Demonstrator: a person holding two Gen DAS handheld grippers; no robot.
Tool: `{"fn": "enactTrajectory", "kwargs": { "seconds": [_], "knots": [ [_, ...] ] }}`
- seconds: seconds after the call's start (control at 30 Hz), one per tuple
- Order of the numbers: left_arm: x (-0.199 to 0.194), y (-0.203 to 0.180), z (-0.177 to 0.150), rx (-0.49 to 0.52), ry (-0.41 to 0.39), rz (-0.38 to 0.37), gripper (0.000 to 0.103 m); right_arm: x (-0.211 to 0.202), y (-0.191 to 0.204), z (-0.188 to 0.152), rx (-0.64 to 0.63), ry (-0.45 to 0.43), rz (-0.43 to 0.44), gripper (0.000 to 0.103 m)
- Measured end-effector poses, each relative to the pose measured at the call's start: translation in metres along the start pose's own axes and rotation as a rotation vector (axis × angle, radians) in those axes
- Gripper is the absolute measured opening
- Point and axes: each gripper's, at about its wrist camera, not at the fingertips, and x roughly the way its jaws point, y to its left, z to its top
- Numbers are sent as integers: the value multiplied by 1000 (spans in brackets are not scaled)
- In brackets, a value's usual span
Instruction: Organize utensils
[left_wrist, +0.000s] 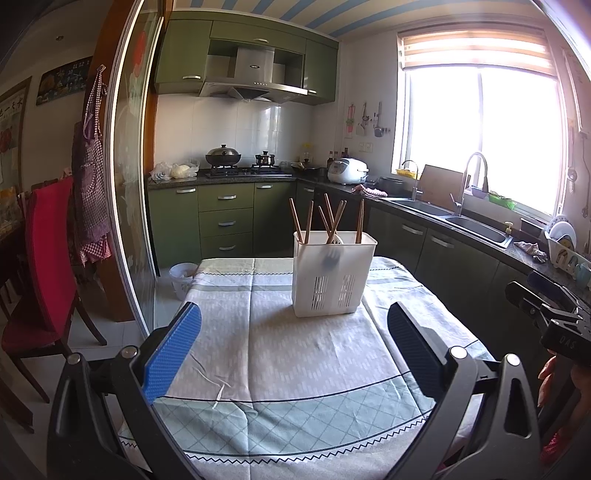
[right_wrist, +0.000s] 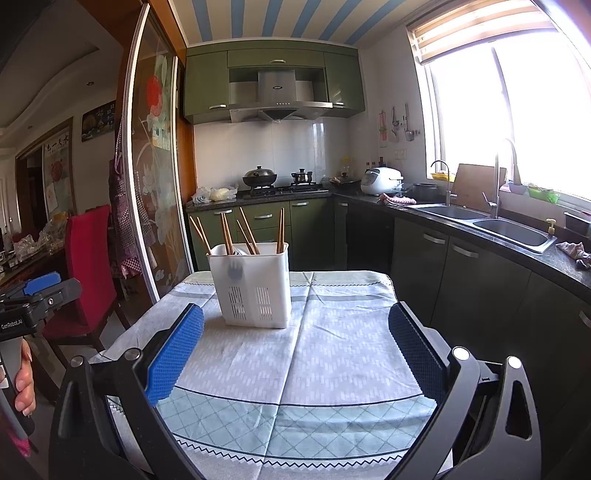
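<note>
Both tongs hover level above the near end of the cloth-covered counter (left_wrist: 280, 354), pointing forward toward the kitchen wall, side by side and well apart from each other. The left tongs (left_wrist: 293, 332) are released, their two blue pads spread wide with nothing but tablecloth between them. The right tongs (right_wrist: 295, 334) are likewise released and empty, the pads splayed to either side of the view. In the left wrist view the right device shows at the far right edge, with fingers of the right hand (left_wrist: 550, 376) wrapped round its handle; in the right wrist view the left device sits at the far left edge, the left hand (right_wrist: 24, 384) gripping its handle from below with the fingers curled. The white utensil holder (left_wrist: 332, 277) stands upright on the counter toward its far end, ahead of both tongs and touched by neither; it lies a little right of centre for the left tongs and left of centre for the right. Several wooden chopsticks (left_wrist: 334, 221) lean at mixed angles out of its top, and a dark utensil shape shows dimly through its translucent front wall, too blurred to name.
</note>
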Motion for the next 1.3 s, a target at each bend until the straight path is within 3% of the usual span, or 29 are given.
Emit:
{"fn": "enactTrajectory", "kwargs": {
  "seconds": [1.3],
  "knots": [
    [2, 3, 3, -44, 16, 15, 96, 8, 0, -7, -3, 14, 5, 98]
  ]
}}
